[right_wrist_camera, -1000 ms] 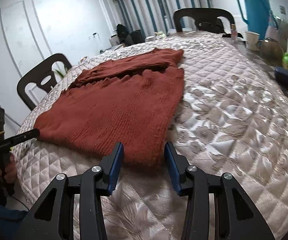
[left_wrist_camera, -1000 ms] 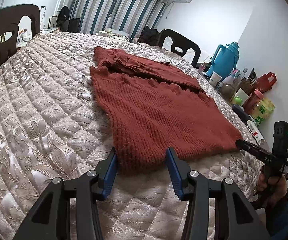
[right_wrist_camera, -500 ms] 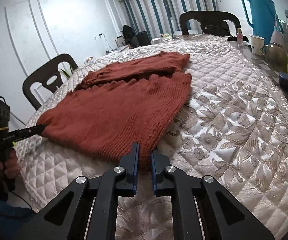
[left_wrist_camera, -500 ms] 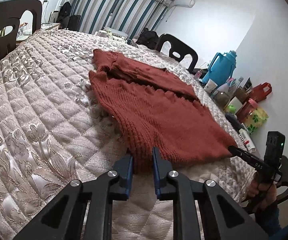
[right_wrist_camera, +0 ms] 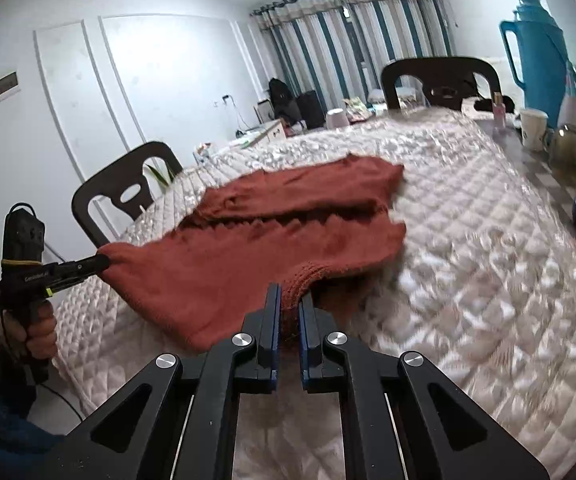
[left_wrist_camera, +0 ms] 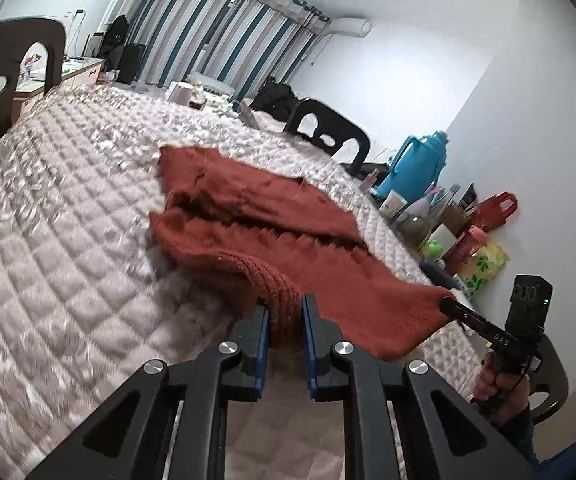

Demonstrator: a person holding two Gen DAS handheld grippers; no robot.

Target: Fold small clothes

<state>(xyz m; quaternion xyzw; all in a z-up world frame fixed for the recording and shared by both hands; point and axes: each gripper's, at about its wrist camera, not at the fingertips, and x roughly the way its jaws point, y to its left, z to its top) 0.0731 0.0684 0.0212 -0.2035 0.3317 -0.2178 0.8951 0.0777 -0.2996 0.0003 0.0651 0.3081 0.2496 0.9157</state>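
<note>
Where both grippers' fingers (left_wrist_camera: 265,322) pinch: sweater (left_wrist_camera: 247,208) hem corners, raised off quilt (left_wrist_camera: 67,240).

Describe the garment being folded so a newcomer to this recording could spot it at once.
Start at the quilted beige table cover that fills the room's middle. On it lies the rust-red knitted sweater, its near hem pinched at both corners by the left gripper and right gripper. It is the only clothing there.

White walls (right_wrist_camera: 159,80), striped curtains (right_wrist_camera: 348,40), dark chairs (right_wrist_camera: 440,80) around a quilt-covered bench (right_wrist_camera: 488,240), wall air conditioner (left_wrist_camera: 352,26).
</note>
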